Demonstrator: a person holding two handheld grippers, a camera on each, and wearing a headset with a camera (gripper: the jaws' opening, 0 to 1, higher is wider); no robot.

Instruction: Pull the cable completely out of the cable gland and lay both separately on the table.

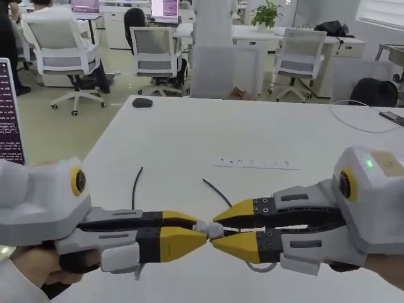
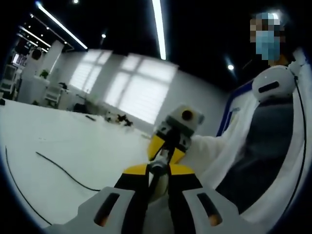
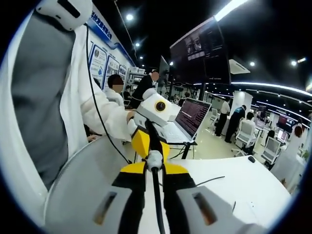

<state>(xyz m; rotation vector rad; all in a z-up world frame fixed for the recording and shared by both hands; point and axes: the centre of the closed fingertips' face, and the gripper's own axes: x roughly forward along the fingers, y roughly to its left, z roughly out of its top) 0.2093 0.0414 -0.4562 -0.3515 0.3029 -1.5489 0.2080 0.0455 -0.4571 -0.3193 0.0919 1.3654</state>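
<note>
Small pale plastic cable gland (image 1: 208, 228), likely light and rigid, pinched in left gripper (image 2: 157, 171); thin black cable (image 3: 157, 197), probably limp and slick, clamped by right gripper (image 3: 154, 170) just beside gland, above white table (image 1: 265, 136): best hold there.

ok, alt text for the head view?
The left gripper and right gripper meet tip to tip above a white table, jaws closed at a small white cable gland. A thin black cable trails across the table behind them; office chairs stand beyond.
</note>
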